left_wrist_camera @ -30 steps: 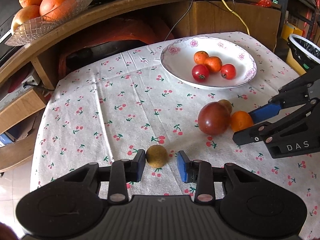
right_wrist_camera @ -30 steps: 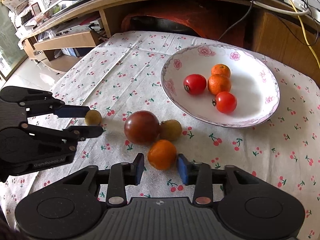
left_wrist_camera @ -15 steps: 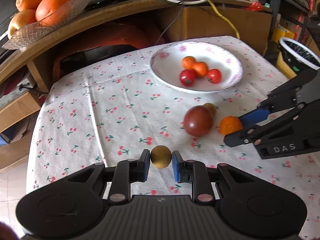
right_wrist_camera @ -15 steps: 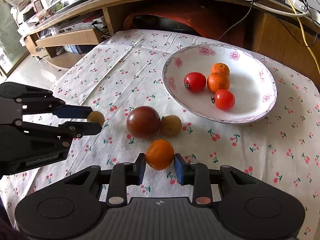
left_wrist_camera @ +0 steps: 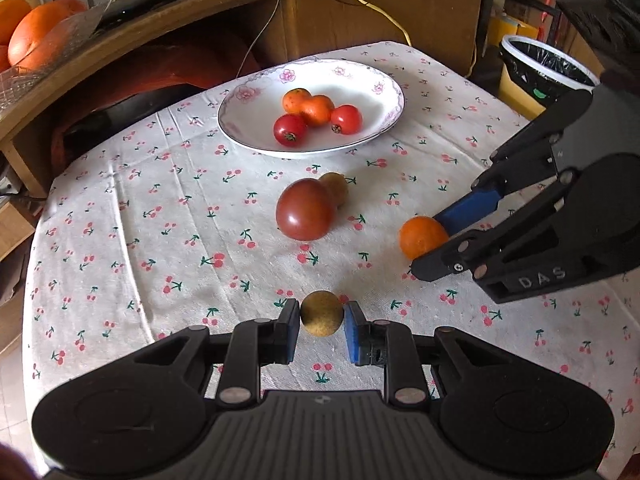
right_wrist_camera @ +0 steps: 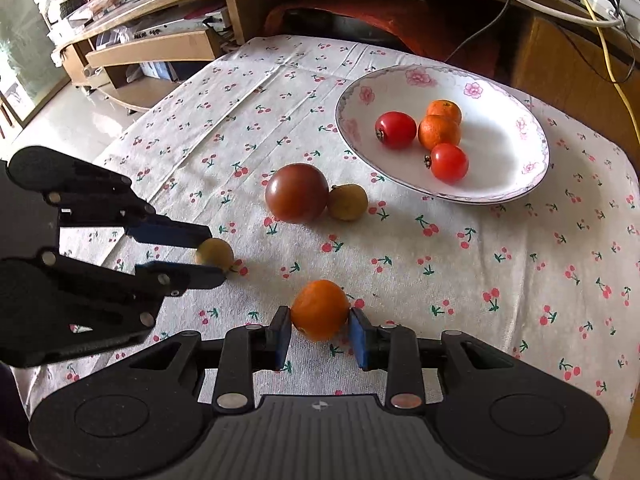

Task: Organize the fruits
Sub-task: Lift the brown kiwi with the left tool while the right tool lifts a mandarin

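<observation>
inside flowered bowl (right_wrist_camera: 500,196): two tomatoes (right_wrist_camera: 395,129), two oranges (right_wrist_camera: 439,132)

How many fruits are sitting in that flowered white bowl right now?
4: two red tomatoes toward the bowl's near side, two small oranges touching behind them. None looks hidden.

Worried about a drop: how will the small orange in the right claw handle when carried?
The small orange is round, so it would likely roll if released. The right claw grips only its sides, so it may slip.
</observation>
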The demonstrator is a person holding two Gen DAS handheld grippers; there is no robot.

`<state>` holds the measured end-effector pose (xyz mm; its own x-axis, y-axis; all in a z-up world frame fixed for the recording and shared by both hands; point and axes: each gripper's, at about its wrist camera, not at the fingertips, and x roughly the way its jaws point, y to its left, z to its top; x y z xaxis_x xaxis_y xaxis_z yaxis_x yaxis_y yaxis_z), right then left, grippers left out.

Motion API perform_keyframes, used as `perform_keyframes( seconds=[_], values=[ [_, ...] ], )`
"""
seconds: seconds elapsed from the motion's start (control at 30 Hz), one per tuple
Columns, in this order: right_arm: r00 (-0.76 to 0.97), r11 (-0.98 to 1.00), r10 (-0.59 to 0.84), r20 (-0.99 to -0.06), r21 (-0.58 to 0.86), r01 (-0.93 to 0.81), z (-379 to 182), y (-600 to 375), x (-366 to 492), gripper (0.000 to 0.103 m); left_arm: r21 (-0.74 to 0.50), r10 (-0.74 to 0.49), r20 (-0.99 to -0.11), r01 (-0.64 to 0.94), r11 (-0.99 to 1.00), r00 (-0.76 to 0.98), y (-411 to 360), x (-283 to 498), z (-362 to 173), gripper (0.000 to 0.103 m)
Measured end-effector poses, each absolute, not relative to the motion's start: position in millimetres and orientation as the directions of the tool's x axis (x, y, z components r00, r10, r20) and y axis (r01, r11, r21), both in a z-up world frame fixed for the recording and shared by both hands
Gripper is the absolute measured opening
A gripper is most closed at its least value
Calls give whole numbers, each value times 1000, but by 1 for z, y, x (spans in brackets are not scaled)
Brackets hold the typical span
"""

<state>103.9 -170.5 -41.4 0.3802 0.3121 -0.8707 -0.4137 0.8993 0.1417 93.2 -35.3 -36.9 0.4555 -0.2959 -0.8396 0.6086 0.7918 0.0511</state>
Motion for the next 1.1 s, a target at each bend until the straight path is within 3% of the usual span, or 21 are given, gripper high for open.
perform_keyframes(
  seconds=[1.1],
  values=[
    [423, 901, 327, -845, 144, -409, -32, -172, 104, 27, 57, -314, -811, 600, 798, 494, -39, 100, -23, 33]
  ],
)
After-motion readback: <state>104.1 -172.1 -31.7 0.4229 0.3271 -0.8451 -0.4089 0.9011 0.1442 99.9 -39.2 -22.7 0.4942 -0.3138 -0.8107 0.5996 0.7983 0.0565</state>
